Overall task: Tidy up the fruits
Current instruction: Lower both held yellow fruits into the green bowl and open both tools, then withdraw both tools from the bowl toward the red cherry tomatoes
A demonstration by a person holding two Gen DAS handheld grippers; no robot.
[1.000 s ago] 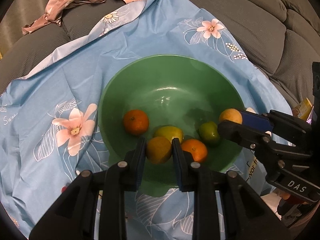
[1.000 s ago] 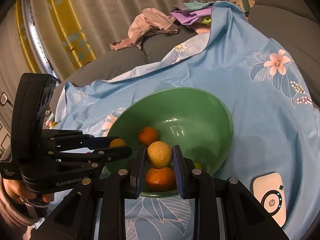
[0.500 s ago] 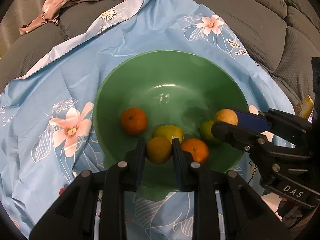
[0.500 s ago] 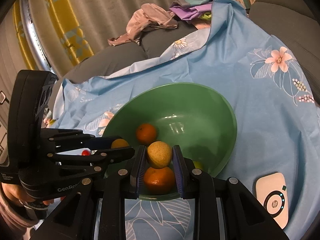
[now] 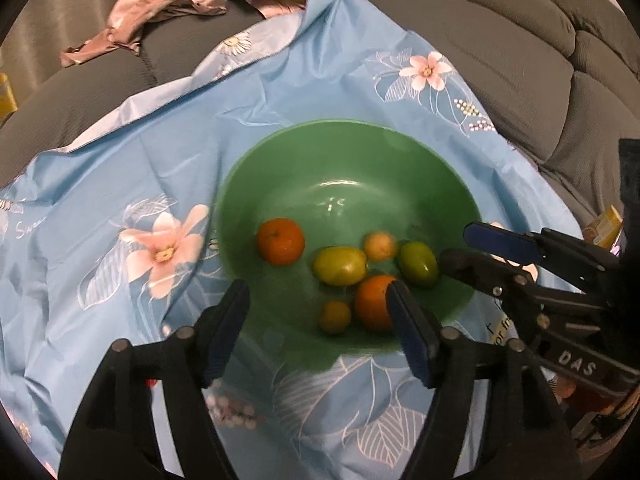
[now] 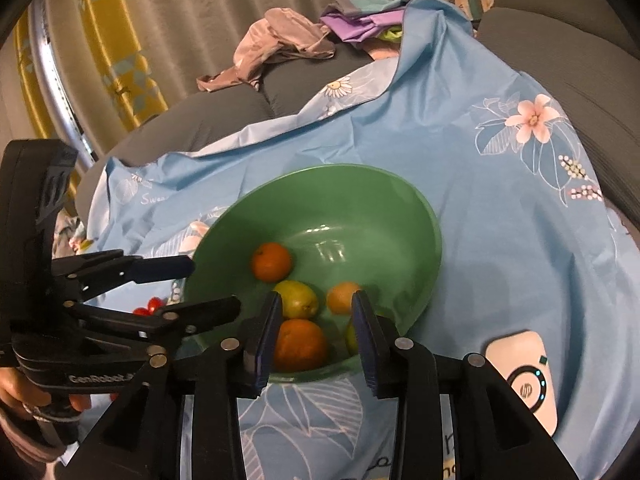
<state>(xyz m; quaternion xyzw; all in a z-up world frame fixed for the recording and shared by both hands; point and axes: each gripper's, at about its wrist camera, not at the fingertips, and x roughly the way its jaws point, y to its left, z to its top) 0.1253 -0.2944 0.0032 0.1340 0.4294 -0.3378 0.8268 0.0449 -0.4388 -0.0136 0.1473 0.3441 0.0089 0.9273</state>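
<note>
A green bowl [image 5: 280, 168] [image 6: 400, 200] sits on a blue flowered cloth and holds several fruits: two oranges [image 5: 280, 241] [image 5: 372, 302], two green-yellow fruits [image 5: 340, 266] [image 5: 418, 264] and two small yellow-orange ones [image 5: 335, 317] [image 5: 380, 246]. My left gripper [image 5: 318, 320] is open and empty above the bowl's near rim. My right gripper [image 6: 316, 322] is open and empty above the near orange [image 6: 300, 344]. Each gripper shows in the other's view, the right [image 5: 476, 248] and the left [image 6: 200, 286], both open.
The blue cloth [image 5: 160, 140] covers a grey sofa [image 5: 500, 40]. Crumpled clothes [image 5: 160, 4] lie at the back. A white HP device [image 6: 528, 380] lies on the cloth right of the bowl. Small red items [image 6: 148, 306] lie left of the bowl. Curtains [image 6: 140, 20] hang behind.
Both grippers have opened and let go of their yellow-orange fruits, which now lie in the bowl. Both grippers have pulled back slightly.
</note>
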